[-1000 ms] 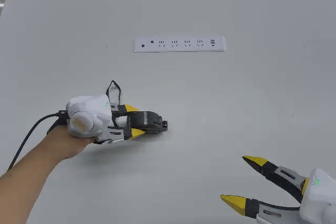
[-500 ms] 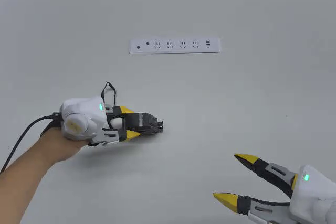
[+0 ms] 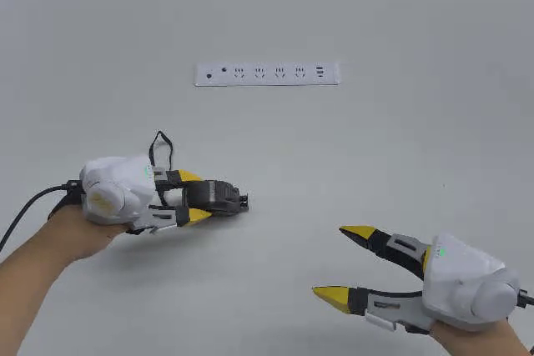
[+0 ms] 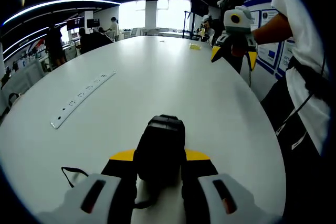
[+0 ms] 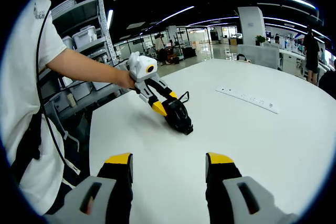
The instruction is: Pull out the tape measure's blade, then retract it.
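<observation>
Left gripper (image 3: 196, 196): jaws pressed onto the sides of the tape measure (image 3: 222, 196), yellow tips either side of the black case. Its own view shows the same pinch (image 4: 160, 156), the case (image 4: 161, 140) filling the gap between the jaws. The case rests on the white table (image 3: 375, 147), its front end pointing toward the right gripper. No blade can be seen drawn out of it. A thin black strap loop (image 3: 160, 143) stands up behind the jaws, and a dark cable (image 3: 25, 210) trails back from the gripper body along the person's forearm.

Right gripper (image 3: 338, 262): jaws spread wide with nothing between them, held above the table, well apart from the tape measure. Its own view (image 5: 169, 158) looks straight across at the left gripper (image 5: 165, 102) and the case (image 5: 178, 116). From the left gripper view it hangs far off over the table edge (image 4: 233, 59).

Change over the last second: the head camera has shifted, so the whole scene sits a little further left. Allowing for that, the left gripper and tape measure have held their spot, grip unchanged. The right gripper has come in from the lower right corner; earlier little more than its jaws showed, now its whole white body and the hand under it show, and its tips are closer to the tape measure.

Beyond both: a white power strip (image 3: 267, 73) lies flat further up the table, clear of both grippers.
</observation>
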Demonstrator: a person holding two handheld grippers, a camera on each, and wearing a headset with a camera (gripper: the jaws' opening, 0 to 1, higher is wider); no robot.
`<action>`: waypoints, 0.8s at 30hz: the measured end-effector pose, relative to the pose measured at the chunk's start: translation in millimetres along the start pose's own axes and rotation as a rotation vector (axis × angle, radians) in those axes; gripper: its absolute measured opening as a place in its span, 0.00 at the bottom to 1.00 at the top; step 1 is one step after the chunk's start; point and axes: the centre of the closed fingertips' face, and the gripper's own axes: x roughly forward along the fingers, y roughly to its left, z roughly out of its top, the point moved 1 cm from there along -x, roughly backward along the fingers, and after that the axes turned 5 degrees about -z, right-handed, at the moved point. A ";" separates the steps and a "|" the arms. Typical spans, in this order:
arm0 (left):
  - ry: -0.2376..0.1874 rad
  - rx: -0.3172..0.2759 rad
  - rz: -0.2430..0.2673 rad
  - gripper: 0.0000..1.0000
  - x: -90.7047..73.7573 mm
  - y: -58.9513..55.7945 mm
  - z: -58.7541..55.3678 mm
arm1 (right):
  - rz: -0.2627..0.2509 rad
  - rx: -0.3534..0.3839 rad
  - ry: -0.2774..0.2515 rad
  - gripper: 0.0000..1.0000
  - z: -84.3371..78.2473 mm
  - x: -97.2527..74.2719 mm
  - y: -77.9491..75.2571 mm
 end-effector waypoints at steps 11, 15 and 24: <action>-0.003 0.004 -0.003 0.29 1.2 2.5 -3.1 | 0.034 -0.048 -0.003 0.53 8.0 19.1 -14.4; -0.003 0.002 -0.004 0.29 1.5 1.8 -2.8 | 0.044 -0.064 0.005 0.51 6.7 28.2 -19.3; 0.000 0.003 -0.004 0.29 1.3 0.8 -1.4 | 0.070 -0.137 0.030 0.49 4.7 49.1 -27.9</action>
